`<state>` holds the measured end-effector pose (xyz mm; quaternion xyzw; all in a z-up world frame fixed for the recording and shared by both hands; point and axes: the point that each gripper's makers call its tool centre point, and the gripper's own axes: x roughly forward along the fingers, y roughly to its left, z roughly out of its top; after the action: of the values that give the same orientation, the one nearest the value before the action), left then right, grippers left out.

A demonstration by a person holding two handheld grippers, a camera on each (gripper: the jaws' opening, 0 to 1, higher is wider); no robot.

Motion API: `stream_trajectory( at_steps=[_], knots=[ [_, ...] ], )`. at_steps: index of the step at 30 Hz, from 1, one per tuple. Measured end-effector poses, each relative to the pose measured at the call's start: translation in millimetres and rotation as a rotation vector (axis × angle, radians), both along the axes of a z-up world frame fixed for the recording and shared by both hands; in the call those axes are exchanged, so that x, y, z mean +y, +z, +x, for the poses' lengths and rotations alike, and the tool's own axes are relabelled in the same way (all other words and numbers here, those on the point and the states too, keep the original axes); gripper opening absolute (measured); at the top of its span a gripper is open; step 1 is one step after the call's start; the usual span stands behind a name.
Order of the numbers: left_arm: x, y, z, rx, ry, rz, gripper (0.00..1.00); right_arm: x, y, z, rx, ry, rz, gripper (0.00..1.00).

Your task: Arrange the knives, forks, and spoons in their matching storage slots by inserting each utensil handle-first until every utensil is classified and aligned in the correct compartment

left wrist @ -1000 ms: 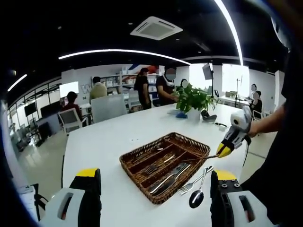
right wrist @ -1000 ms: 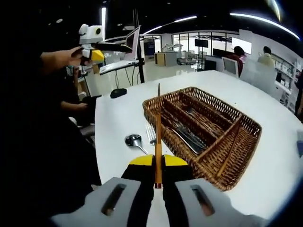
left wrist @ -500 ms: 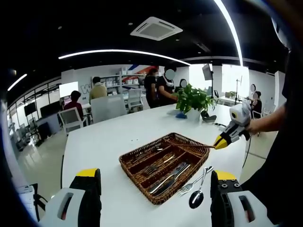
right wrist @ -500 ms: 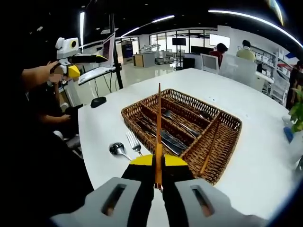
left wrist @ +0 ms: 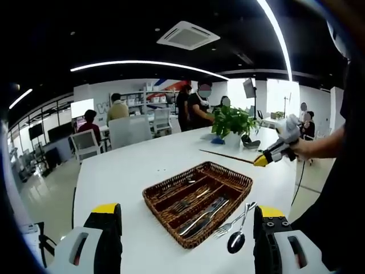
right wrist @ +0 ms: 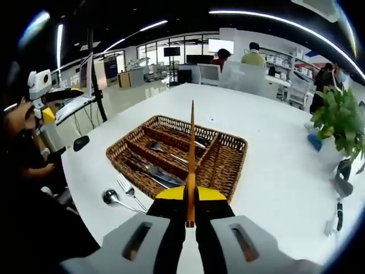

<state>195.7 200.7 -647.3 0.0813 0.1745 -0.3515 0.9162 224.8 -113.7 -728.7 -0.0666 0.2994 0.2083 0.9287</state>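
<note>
Between the right gripper's (right wrist: 190, 197) closed jaws, a thin wooden stick (right wrist: 191, 149) points out over the wicker tray (right wrist: 232, 165), prob lifted clear for sorting; left gripper (left wrist: 185, 240) jaws wide apart, holding nothing, above spoon (left wrist: 238, 235) & fork (left wrist: 228, 224).

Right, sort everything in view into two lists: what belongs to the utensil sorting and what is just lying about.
Belongs to the job:
wicker tray with cutlery in its slots
loose fork
loose spoon
brown stick clamped in the right gripper
left gripper, jaws apart

Just lying about:
potted plant
blue object beside it
white table
</note>
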Motion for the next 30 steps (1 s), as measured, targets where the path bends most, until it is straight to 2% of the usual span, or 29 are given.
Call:
stream_trajectory(
  at_steps=[5,8,22,30],
  knots=[
    [3,-1.6,0.1,0.003,0.003,0.002,1.0,-29,1.0,5,0.015,-0.143,0.003,0.02],
    [4,-0.9,0.9,0.001,0.003,0.002,1.0,-36,3.0,6,0.024,-0.171,0.028,0.02],
    [6,0.1,3.7,-0.002,0.001,0.004,1.0,-40,8.6,13,0.024,-0.194,0.017,0.02],
    [9,-2.0,4.3,0.001,0.008,-0.001,1.0,-43,5.7,31,0.025,-0.231,0.027,0.02]
  ],
)
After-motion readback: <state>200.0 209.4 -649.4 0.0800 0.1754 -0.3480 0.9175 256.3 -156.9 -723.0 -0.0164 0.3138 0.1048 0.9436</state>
